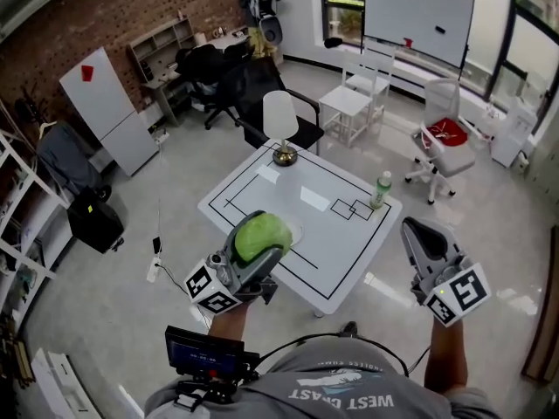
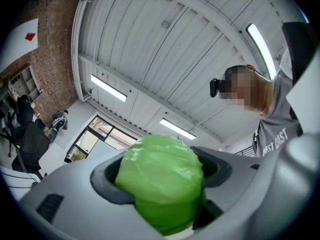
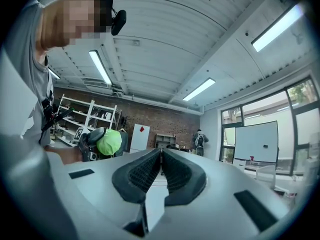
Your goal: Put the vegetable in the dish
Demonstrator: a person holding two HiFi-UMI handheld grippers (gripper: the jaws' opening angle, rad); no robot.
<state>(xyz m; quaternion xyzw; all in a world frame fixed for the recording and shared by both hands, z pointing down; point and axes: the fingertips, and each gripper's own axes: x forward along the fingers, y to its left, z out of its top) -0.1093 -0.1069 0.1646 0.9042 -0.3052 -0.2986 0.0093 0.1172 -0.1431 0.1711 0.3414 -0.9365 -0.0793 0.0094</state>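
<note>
A round green cabbage (image 1: 262, 230) is clamped in my left gripper (image 1: 258, 246), held in the air above the near left part of the white table (image 1: 349, 251). In the left gripper view the cabbage (image 2: 161, 179) fills the space between the jaws, which point up at the ceiling. A pale round dish (image 1: 294, 232) shows on the table just behind the cabbage, mostly hidden by it. My right gripper (image 1: 418, 231) hangs off the table's near right corner, shut and empty; its pads (image 3: 175, 171) meet. The right gripper view also catches the cabbage (image 3: 110, 142) at the left.
On the table stand a white-shaded lamp (image 1: 280, 127) at the far corner, a green bottle (image 1: 381, 190) by the right edge and a white card (image 1: 314, 199) in the middle. Chairs (image 1: 354, 103) and a rolling chair (image 1: 445, 142) stand beyond.
</note>
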